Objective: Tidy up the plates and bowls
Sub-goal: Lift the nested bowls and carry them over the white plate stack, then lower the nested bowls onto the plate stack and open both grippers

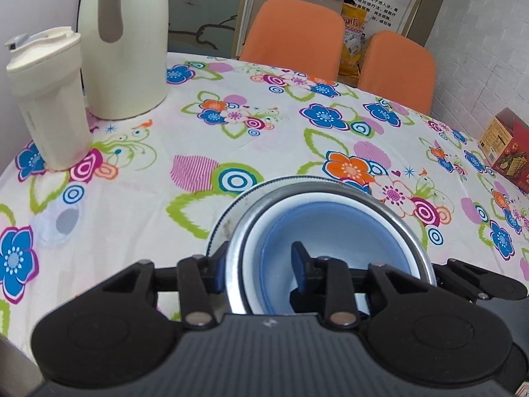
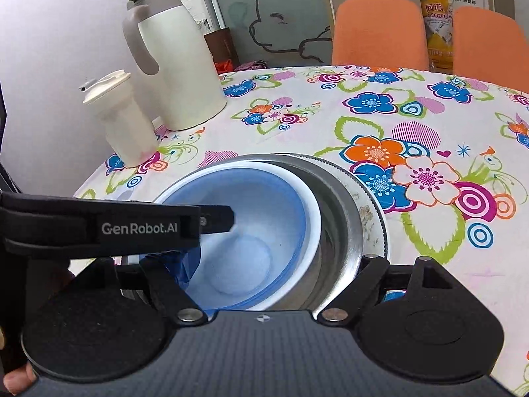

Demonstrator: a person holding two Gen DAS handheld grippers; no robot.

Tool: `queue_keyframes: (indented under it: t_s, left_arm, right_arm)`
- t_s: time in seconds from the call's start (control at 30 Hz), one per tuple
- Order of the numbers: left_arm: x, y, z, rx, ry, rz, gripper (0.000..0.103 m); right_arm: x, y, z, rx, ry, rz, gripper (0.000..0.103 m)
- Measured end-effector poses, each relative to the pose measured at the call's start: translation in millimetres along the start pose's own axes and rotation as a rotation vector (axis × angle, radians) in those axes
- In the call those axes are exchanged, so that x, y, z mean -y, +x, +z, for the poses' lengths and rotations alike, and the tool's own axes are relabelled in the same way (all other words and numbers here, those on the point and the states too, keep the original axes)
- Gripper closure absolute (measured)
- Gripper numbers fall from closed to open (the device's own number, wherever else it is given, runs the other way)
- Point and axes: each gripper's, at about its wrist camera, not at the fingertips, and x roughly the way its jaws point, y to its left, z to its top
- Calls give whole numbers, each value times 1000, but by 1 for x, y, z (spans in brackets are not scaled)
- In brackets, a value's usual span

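A round worktop (image 1: 281, 152) under a flowered cloth fills both views, with two orange chairs (image 1: 297, 33) at its far edge and a wall poster behind them. At the far left stand a cream thermos jug (image 1: 122, 49) and, nearer, a cream lidded tumbler (image 1: 49, 99); a red printed carton (image 1: 506, 152) sits at the far right edge.

The task's things are gathered in one stack at the near middle of the worktop. A blue bowl (image 2: 251, 231) sits inside a white bowl (image 2: 310, 211), that one sits inside a steel bowl (image 2: 340, 231), and all rest on a plate with a dotted blue rim (image 1: 228, 208). Nesting them by size likely keeps the pile steady and compact.

The left gripper (image 1: 261, 264) straddles the near-left wall of the stack, one finger outside the steel rim and the other down inside the blue bowl. It appears to pinch the nested walls together, probably to hold or shift the pile as one, though contact at the pads is not plainly seen. In the right wrist view its arm crosses from the left, its tip inside the blue bowl.

The right gripper (image 2: 261, 297) hangs over the near edge of the stack with fingers spread wide; the fingertips themselves lie below the frame. It holds nothing that shows.

By my reading, the stacking is nearly done.
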Motion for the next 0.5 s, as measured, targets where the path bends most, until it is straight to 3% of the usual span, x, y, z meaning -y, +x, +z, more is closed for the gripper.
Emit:
queue_keyframes:
  t_s: [0.03, 0.07, 0.2, 0.37, 0.5]
  left_arm:
    - [0, 0, 0, 2, -6, -28, 41]
    - [0, 0, 1, 10, -11, -34, 39]
    - [3, -17, 6, 108, 3, 21, 38]
    - [-3, -49, 17, 211, -65, -7, 34]
    - [11, -67, 4, 230, -43, -24, 34]
  right_arm:
    - [1, 0, 1, 0, 10, 5, 35]
    - [2, -2, 2, 4, 18, 4, 35]
    - [8, -26, 8, 111, 32, -44, 35]
    - [24, -73, 12, 296, 85, -90, 35]
    - [33, -99, -4, 343, 102, -142, 35]
